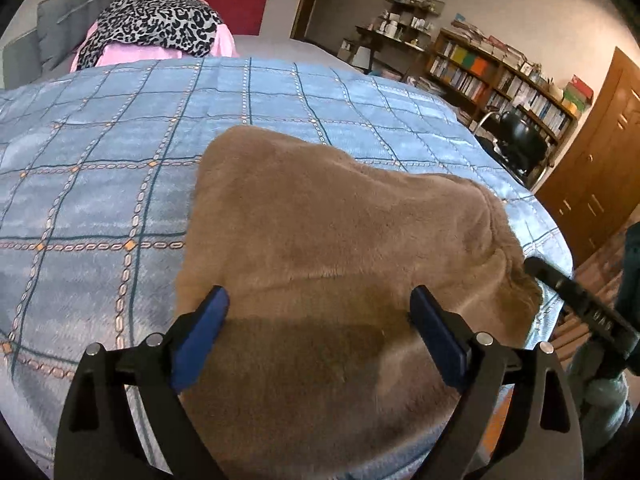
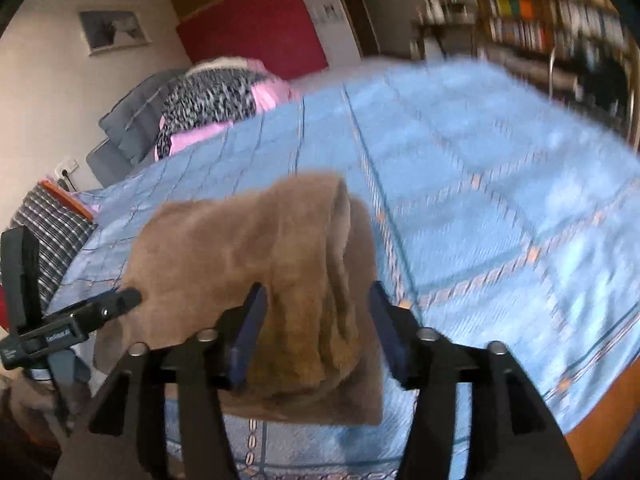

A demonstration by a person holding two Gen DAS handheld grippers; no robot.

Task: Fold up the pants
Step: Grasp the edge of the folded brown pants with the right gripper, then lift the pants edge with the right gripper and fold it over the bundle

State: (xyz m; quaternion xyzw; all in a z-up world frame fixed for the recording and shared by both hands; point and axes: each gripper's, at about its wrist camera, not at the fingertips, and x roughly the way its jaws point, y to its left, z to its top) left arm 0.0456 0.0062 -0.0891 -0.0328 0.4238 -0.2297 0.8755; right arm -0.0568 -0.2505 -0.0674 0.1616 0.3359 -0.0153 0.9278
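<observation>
We see the brown fleece pants (image 1: 344, 240) lying folded into a thick bundle on the light blue checked bedspread (image 1: 100, 184), near the bed's near edge. Our left gripper (image 1: 320, 316) hangs over the bundle's near end, its blue-padded jaws spread wide with nothing between them but the fleece below. Our right gripper (image 2: 316, 312) sits at the bundle's right side, its jaws also well apart; a thick fold of fleece lies between them, though we cannot tell if the pads touch it, as that view is blurred. At eleven o'clock, well apart, a leopard-print cloth (image 1: 160, 20) lies over pink fabric (image 1: 132, 54). At two o'clock stands a wooden bookshelf (image 1: 500, 76) with a black chair (image 1: 520, 140) before it.
</observation>
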